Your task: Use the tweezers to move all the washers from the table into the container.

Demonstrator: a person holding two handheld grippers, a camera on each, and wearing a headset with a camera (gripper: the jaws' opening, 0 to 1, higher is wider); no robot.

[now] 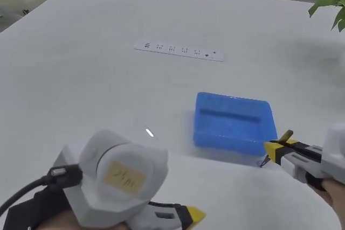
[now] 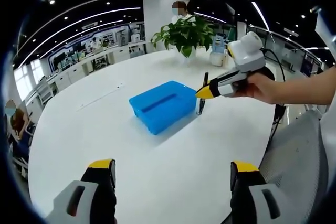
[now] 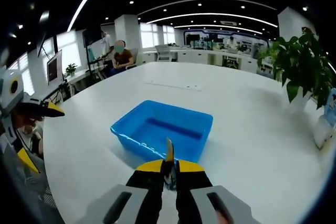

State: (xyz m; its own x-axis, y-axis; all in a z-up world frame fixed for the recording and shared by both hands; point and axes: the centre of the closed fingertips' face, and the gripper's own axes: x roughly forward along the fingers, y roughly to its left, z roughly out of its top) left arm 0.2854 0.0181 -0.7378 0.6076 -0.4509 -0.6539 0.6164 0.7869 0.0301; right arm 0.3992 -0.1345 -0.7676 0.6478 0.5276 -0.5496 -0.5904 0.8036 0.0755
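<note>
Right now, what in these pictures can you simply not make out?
- Glint on the table, head view: too small to call a washer or a reflection.
- Tweezers tips, right gripper view: hidden behind the right gripper's shut jaws; left gripper view: too small to show if they hold anything.
- Container floor, head view: blurred, near wall hides part.
- White strip markings, head view: too blurred to read.

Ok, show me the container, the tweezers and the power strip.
container (image 1: 232,139), head view, on its near blue wall.
tweezers (image 2: 202,106), left gripper view, on the dark lower shaft near the tip.
power strip (image 1: 179,50), head view, on the middle of its top face.
</note>
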